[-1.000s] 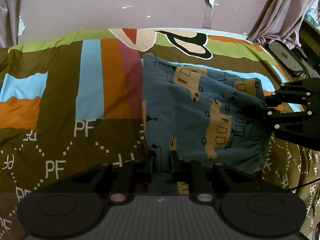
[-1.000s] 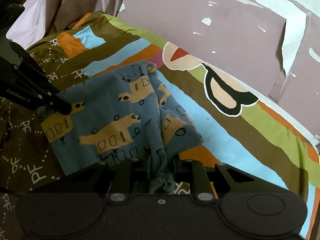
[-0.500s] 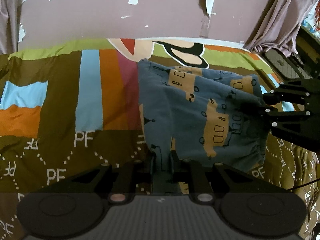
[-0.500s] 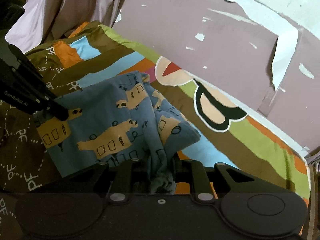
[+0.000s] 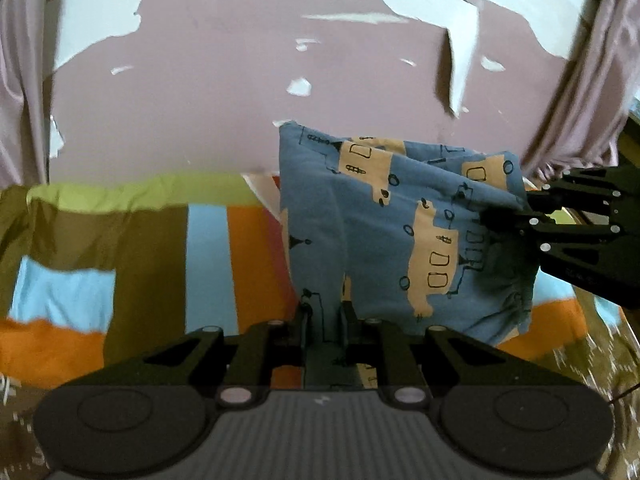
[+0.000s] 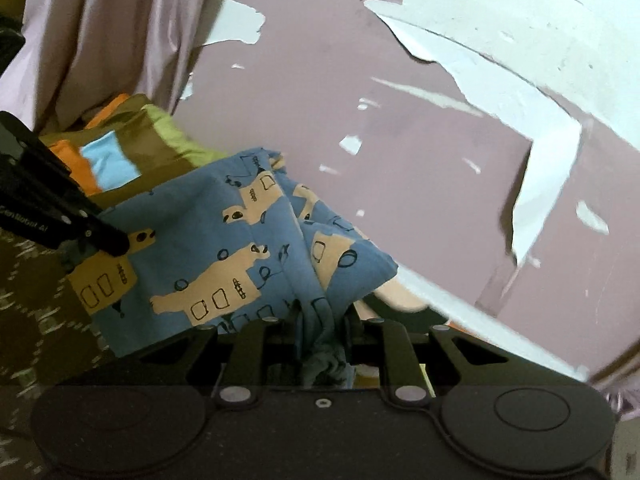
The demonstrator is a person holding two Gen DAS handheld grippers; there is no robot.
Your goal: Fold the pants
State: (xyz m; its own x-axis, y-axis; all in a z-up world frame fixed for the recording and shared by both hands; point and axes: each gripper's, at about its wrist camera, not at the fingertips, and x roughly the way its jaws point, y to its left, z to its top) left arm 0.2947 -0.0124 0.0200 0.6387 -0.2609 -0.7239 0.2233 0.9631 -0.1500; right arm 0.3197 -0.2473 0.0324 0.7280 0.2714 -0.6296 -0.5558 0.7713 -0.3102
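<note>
The pants (image 5: 384, 216) are blue with tan vehicle prints and hang folded in the air above the bed. My left gripper (image 5: 323, 320) is shut on one waist corner. My right gripper (image 6: 323, 324) is shut on a bunched fold of the same pants (image 6: 208, 248). In the left wrist view the right gripper (image 5: 504, 216) pinches the cloth at the right. In the right wrist view the left gripper (image 6: 116, 244) pinches it at the left. The far ends of the legs rise against the wall.
A striped, patterned bedspread (image 5: 160, 248) covers the bed below. A mauve wall with peeling paint (image 5: 224, 92) stands close behind. Pale curtains hang at the left (image 6: 100, 32) and at the right (image 5: 580, 92).
Both grippers have lifted the pants off the bedspread and tilted upward. The cloth now hangs in front of the wall instead of lying on the bed.
</note>
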